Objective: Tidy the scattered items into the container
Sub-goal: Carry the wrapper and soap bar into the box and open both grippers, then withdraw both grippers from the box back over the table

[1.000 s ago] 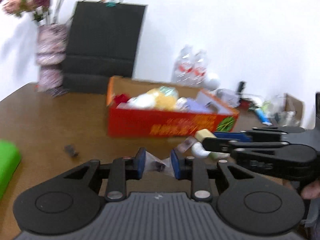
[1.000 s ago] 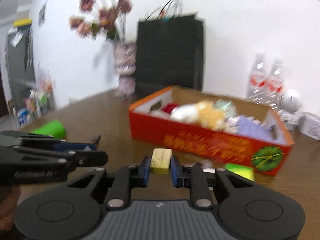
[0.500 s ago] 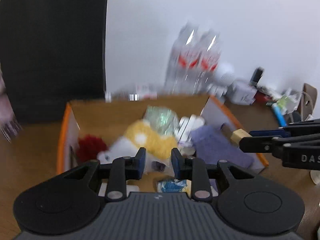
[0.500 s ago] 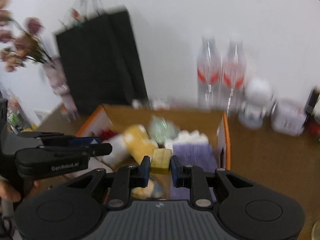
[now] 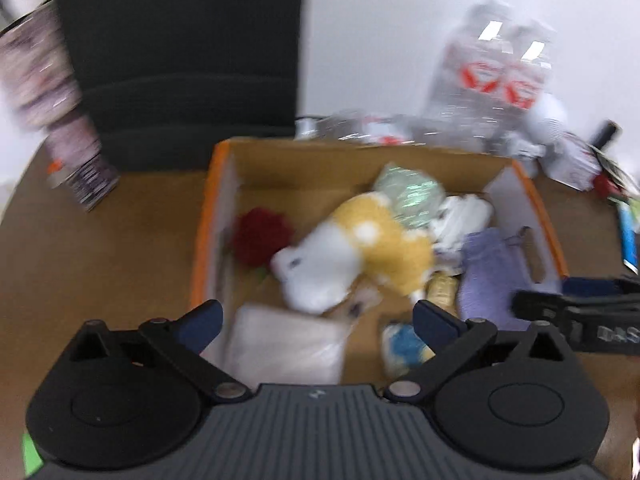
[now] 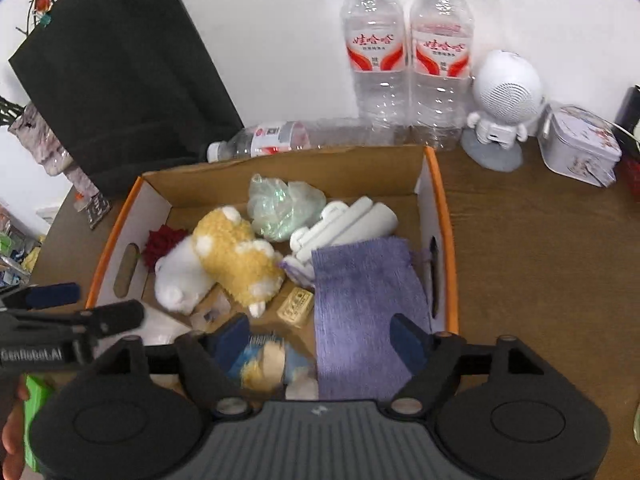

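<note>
Though already crowded, stands at the centre of both views: orange-rimmed cardboard box point(image 6: 440, 216) on the brown tabletop point(image 6: 540, 260), loaded with a yellow-and-white plush toy point(image 6: 236, 256), a red flower point(image 6: 162, 242), a crinkled green bag point(image 6: 280, 208), white rolls point(image 6: 348, 220), a purple cloth point(image 6: 360, 292), a clear plastic packet point(image 5: 284, 344) and a blue-and-white packet point(image 5: 404, 344) by the near wall. Could go wrong from here, at a guess: snagging the purple cloth or the clear plastic packet with a pad on pulling back and dragging it over the wall; knocking one gripper against the other, with the two hanging so closely side by side; nudging the box into the water bottles point(image 6: 404, 52) just behind it. Left gripper point(image 5: 318, 318): over the near left part of the box, jaws opening and spread very wide, clamped on nothing, only the clear plastic packet showing below the gap. Right gripper point(image 6: 320, 338): over the near right part, jaws opening too, somewhat less wide, touching nothing; between the pads a blurred yellowish piece point(image 6: 264, 364), free of both, on or just above the blue-and-white packet, hard to tell which. Further out, a black paper bag point(image 6: 120, 68) behind the far left corner, and a green thing point(image 6: 34, 396) outside the box, probably yet to be tidied.
</note>
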